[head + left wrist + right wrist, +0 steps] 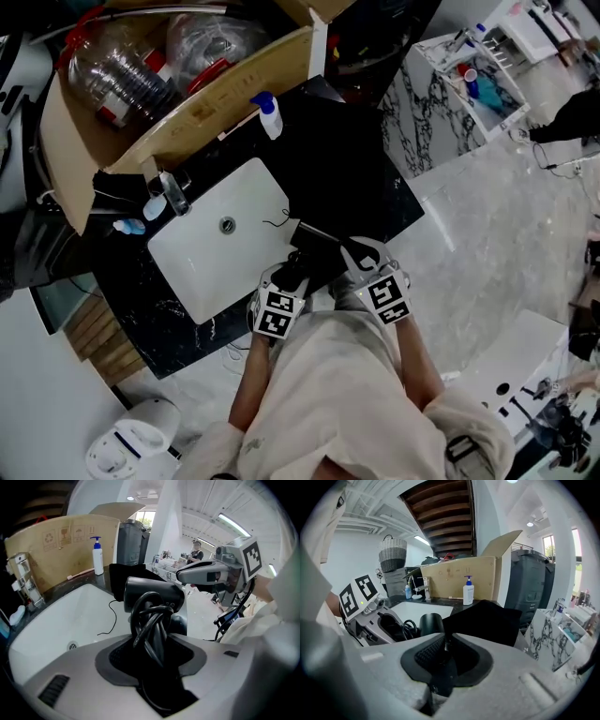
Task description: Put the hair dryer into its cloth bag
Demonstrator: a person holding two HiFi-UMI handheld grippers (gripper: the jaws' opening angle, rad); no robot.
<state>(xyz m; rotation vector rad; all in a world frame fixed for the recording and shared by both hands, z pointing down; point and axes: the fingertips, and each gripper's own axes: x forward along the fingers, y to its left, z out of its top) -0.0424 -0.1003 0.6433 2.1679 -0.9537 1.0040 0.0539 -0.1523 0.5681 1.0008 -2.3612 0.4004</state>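
Both grippers sit at the front edge of the black counter (361,178), just right of the near right corner of the white sink (220,253).

Your left gripper (155,654) is clamped on the hair dryer (154,592). The jaws are part closed over the handle and the looped cord (151,620) bunched against it. The barrel rises past the jaws, pointing away from you toward the back of the counter.

Your right gripper (443,660) is pressed together on a fold at the near edge of the black cloth bag (487,618). From that pinch the bag spreads out and back to the right. Whether its far part rests on the counter cannot be told: black on black.

The dryer is outside the bag. Its barrel stands just left of the pinched bag edge, close beside it; contact cannot be made out. The two grippers are near each other, with the dryer between them.

Room to move:
- Left: the sink basin, with a thin wire (277,223) trailing over its right side.
- Behind: open black counter back to the soap bottle (269,115) and the cardboard box (197,112) along the back edge.
- Far left corner of the sink: the faucet (173,192), well apart from both grippers.
- Right: the counter ends in a slanted edge, with pale floor (506,234) beyond it.
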